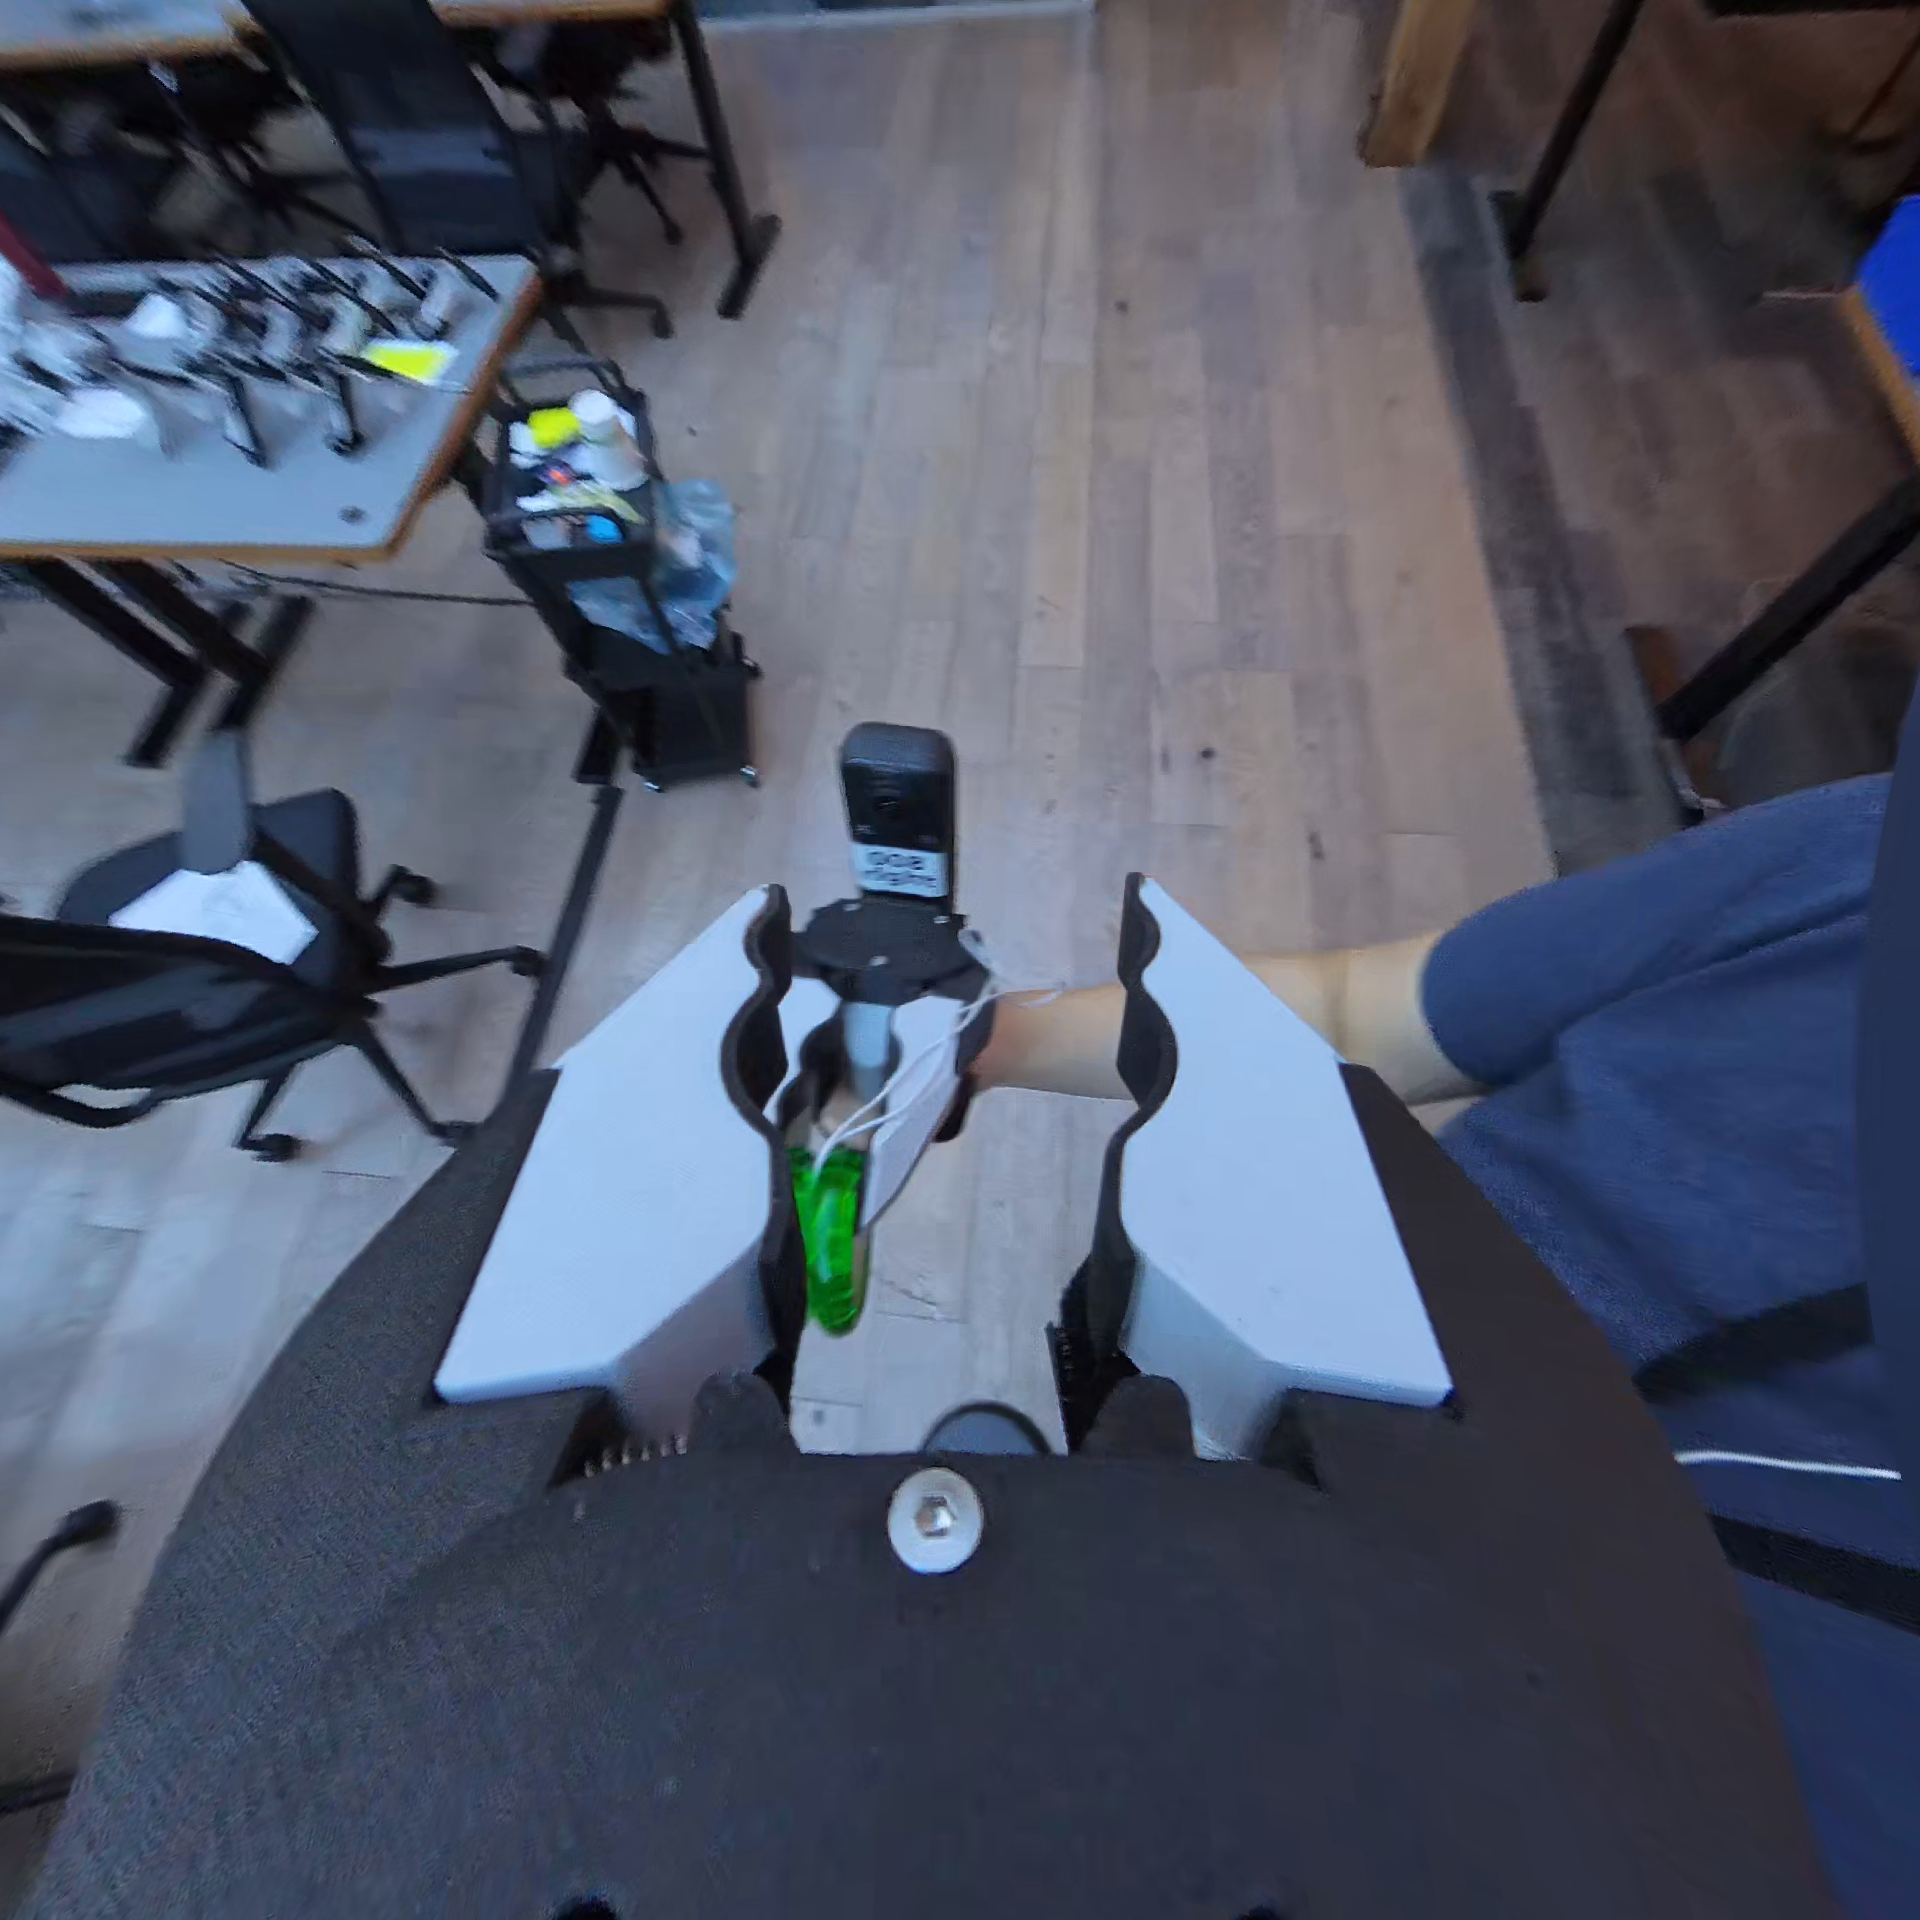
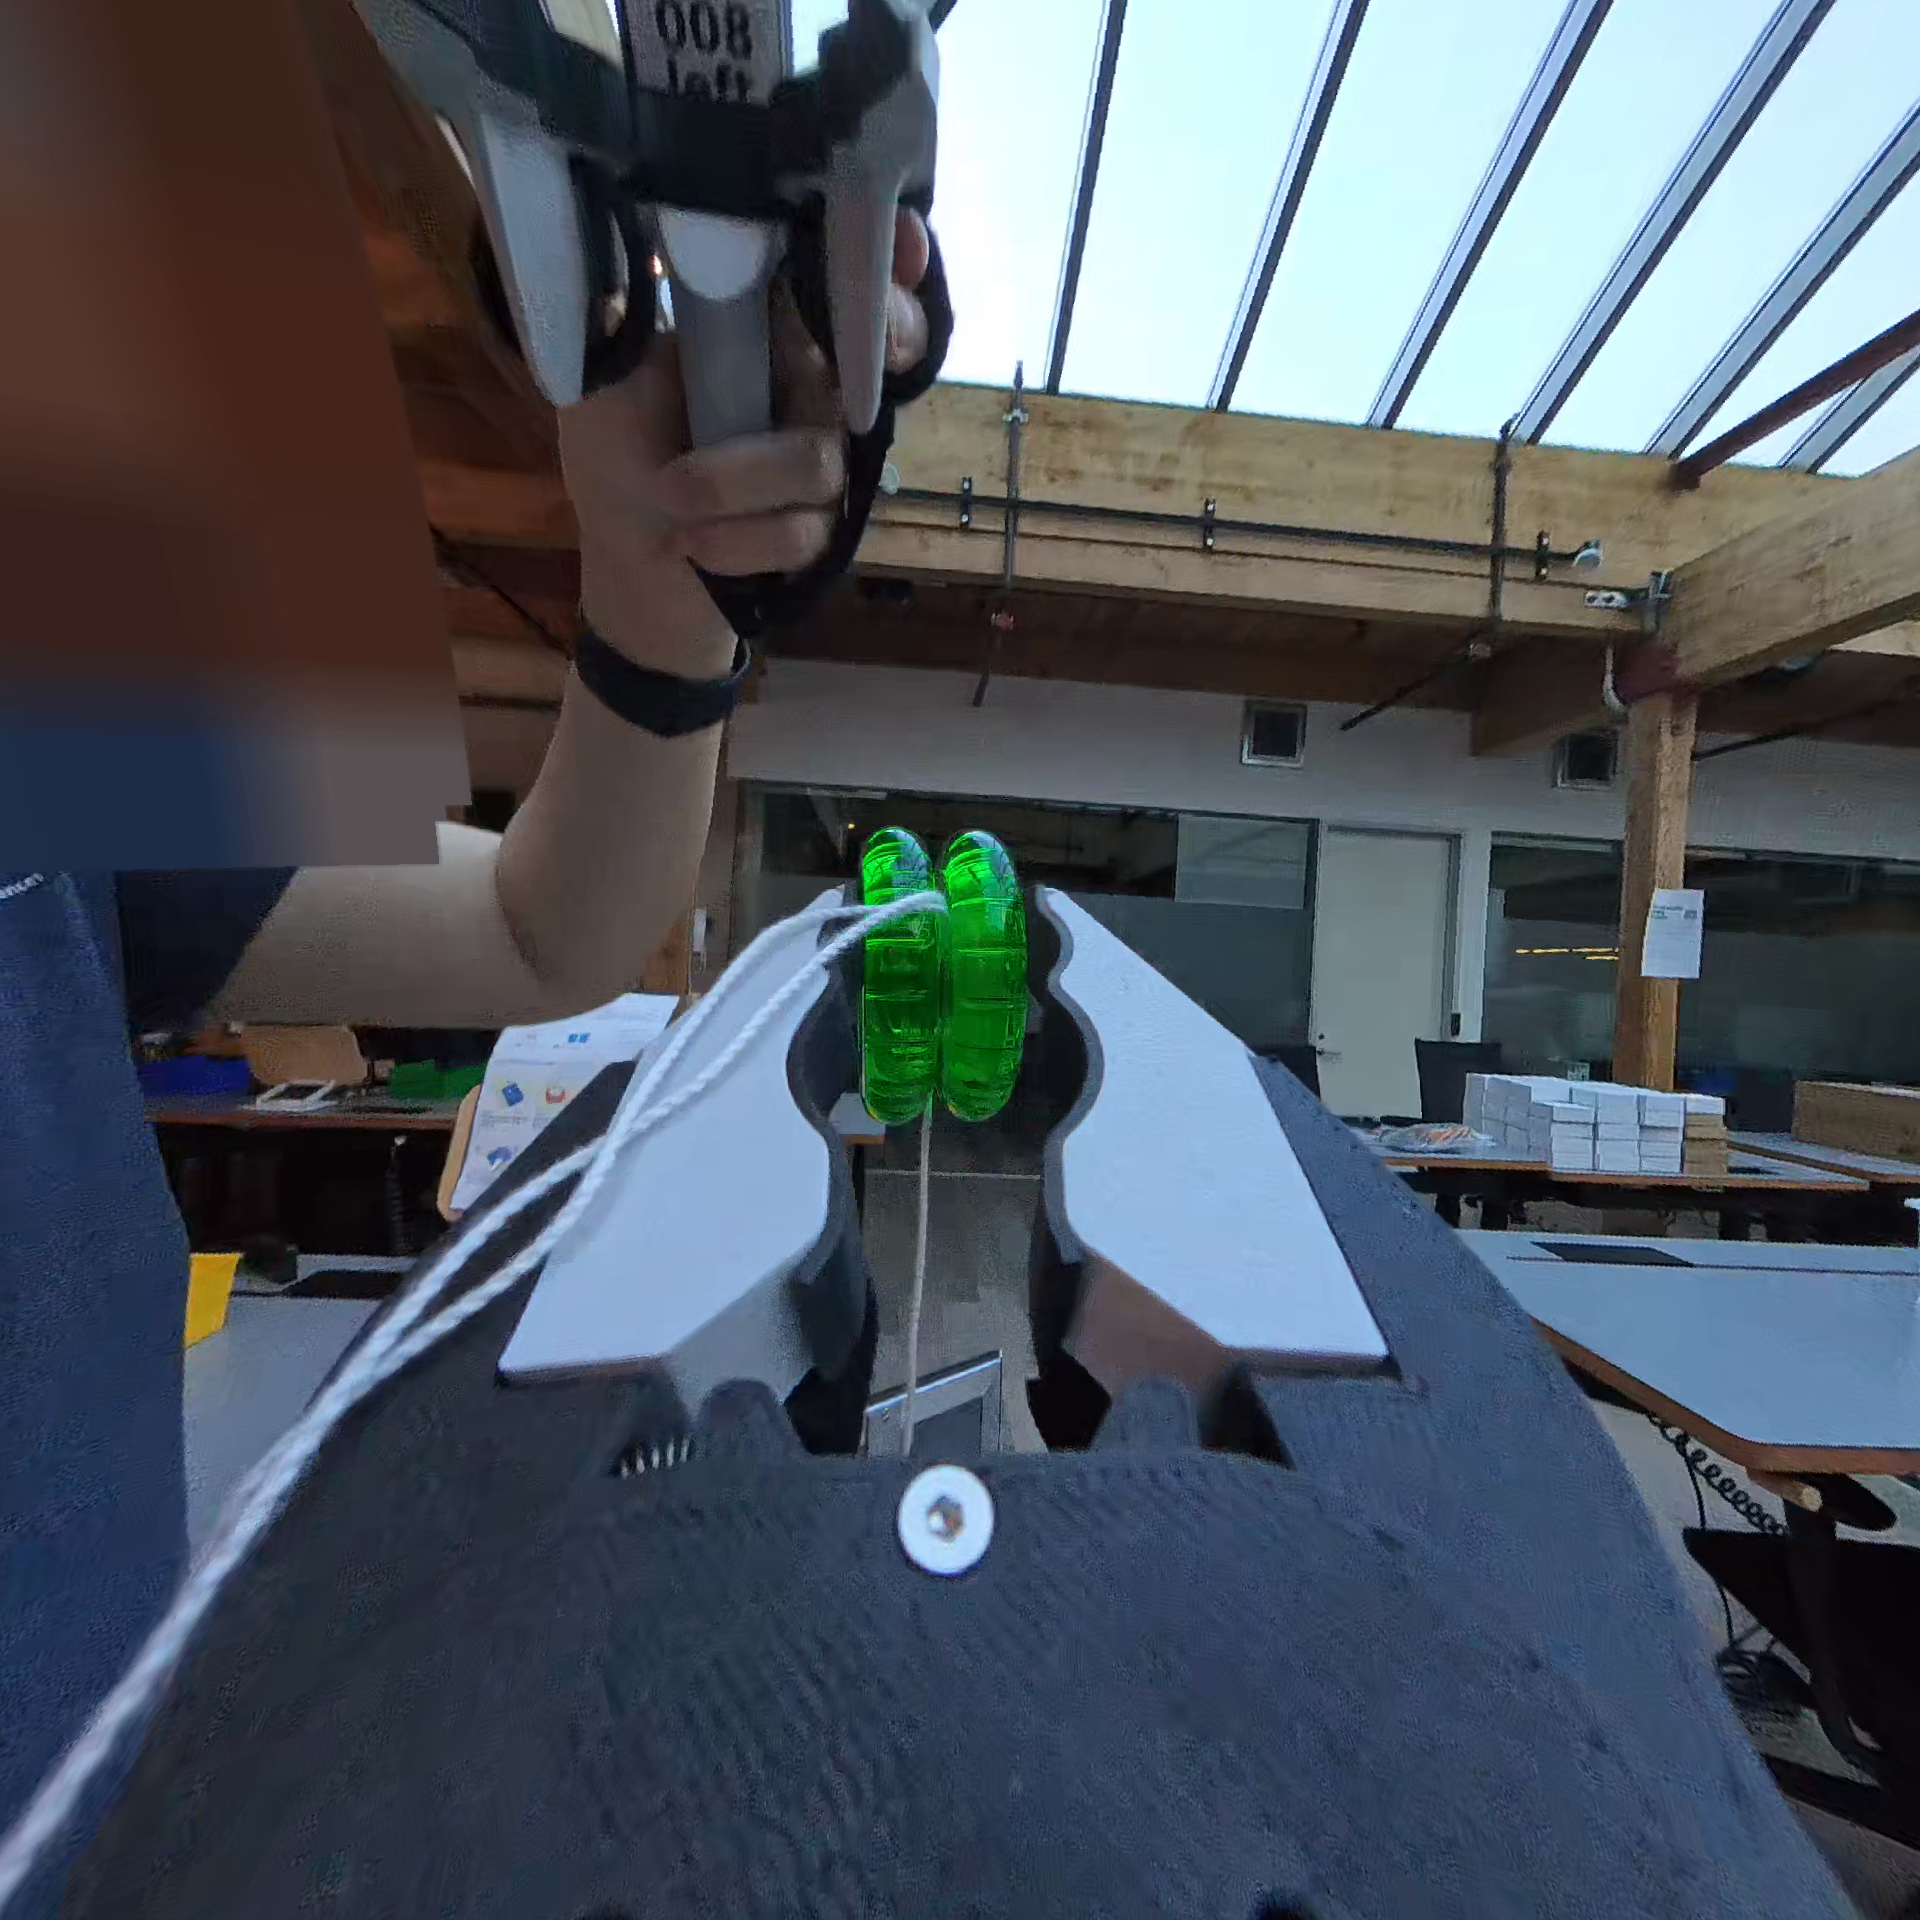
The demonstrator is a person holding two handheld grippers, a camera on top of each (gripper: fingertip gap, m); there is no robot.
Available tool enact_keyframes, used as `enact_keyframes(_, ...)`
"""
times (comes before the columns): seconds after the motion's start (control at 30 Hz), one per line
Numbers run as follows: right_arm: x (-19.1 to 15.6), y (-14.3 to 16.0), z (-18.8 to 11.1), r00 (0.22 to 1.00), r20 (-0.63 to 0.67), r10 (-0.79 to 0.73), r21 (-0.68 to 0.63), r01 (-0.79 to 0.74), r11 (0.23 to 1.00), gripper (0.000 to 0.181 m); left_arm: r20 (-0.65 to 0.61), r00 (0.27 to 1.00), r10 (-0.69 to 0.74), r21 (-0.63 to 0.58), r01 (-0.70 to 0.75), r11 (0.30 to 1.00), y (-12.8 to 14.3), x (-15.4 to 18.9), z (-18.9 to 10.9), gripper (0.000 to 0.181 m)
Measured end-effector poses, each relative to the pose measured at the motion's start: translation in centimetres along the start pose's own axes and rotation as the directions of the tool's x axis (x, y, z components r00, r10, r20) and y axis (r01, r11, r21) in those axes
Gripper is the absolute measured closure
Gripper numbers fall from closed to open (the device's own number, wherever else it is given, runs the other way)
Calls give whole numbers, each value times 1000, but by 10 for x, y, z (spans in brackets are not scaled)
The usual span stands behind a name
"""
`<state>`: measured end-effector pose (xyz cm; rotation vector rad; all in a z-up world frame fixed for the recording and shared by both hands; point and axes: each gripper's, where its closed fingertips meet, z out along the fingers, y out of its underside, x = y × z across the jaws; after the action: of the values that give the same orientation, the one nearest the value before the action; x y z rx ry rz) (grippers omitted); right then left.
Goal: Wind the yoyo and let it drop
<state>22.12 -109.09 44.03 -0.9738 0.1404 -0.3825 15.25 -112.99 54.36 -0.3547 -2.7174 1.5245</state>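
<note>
Yoyo (image 2: 943, 977): between fingertips of right tool (image 2: 943, 997); string (image 2: 540, 1226) trailing lower left. Left tool (image 2: 717, 208): above, upper left. Worktop (image 2: 1714, 1340): right, below.

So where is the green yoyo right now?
In the right wrist view the green yoyo sits clamped between the right gripper's fingertips, white string trailing off to the left. The left gripper is open above it.

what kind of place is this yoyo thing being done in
Probably a shared workshop or lab office: rows of desks, rolling office chairs, a cluttered utility cart, and exposed timber beams under a glazed roof.
</note>
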Motion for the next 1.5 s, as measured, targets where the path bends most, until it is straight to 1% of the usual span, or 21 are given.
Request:
enact_keyframes(0.07,-3,-17,-2,1000,-11,-9,55,9,998,153,166,985,48,66,-60,996,19,-21,-18,108)
enact_keyframes(0.1,-6,-25,-3,1000,-16,-17,73,18,997,153,206,977,48,96,-69,993,34,-25,-21,105)
enact_keyframes(0.2,-14,-42,-4,1000,-14,-5,100,6,995,153,207,977,-41,222,-6,975,71,-28,-10,106)
enact_keyframes(0.27,-18,-50,-3,999,8,36,127,-37,991,153,169,982,-90,305,35,952,82,-30,1,108)
enact_keyframes(0.33,-19,-54,-2,998,11,55,130,-56,990,153,56,990,-127,355,100,930,85,-26,11,110)
enact_keyframes(0.43,-16,-49,0,999,-25,46,91,-44,995,153,-85,988,-125,396,149,906,82,-17,18,130)
enact_keyframes(0.47,-16,-49,0,998,-35,46,90,-43,995,153,-95,990,-105,389,134,911,84,-16,22,143)
enact_keyframes(0.5,-16,-49,-1,998,-38,58,90,-55,994,153,-90,992,-93,371,120,921,86,-17,26,149)
enact_keyframes(0.63,-10,-50,-7,993,-93,68,86,-60,994,152,-71,997,-38,273,56,961,89,-22,36,151)
enact_keyframes(0.7,-9,-39,-19,988,-150,-35,0,35,999,128,-99,994,-45,258,69,964,80,-26,28,151)
enact_keyframes(0.77,-1,-16,-45,975,-198,-100,-121,77,990,133,-130,989,-64,243,95,966,69,-31,17,151)
enact_keyframes(0.83,5,-12,-60,974,-225,6,-48,-18,999,134,-131,990,-58,209,85,974,61,-37,9,151)
enact_keyframes(0.9,1,-16,-56,978,-190,88,53,-79,995,133,-141,989,-45,183,71,981,55,-37,6,151)
enact_keyframes(0.97,3,-3,-42,976,-206,65,2,-66,998,132,-164,986,-41,177,70,982,49,-35,5,151)
enact_keyframes(1.0,7,4,-37,975,-216,54,-32,-62,998,138,-168,985,-38,178,68,982,46,-35,5,151)
enact_keyframes(1.03,11,10,-35,972,-232,47,-63,-63,996,154,-165,986,-33,181,63,981,43,-35,3,151)
enact_keyframes(1.07,12,19,-35,974,-221,44,-102,-68,992,177,-159,987,-27,188,57,981,39,-36,1,151)
enact_keyframes(1.13,15,40,-43,975,-215,52,-173,-91,981,181,-150,988,-21,210,53,976,31,-39,-7,151)
enact_keyframes(1.27,29,100,-84,940,-342,20,-280,-122,952,181,-126,992,-22,267,56,962,11,-47,-30,151)
enact_keyframes(1.4,29,173,-136,877,-459,138,-289,-295,911,178,-99,994,-38,307,67,949,-4,-62,-50,150)
enact_keyframes(1.5,20,233,-178,815,-554,173,-316,-397,862,172,-98,994,-52,334,82,939,-12,-69,-59,150)
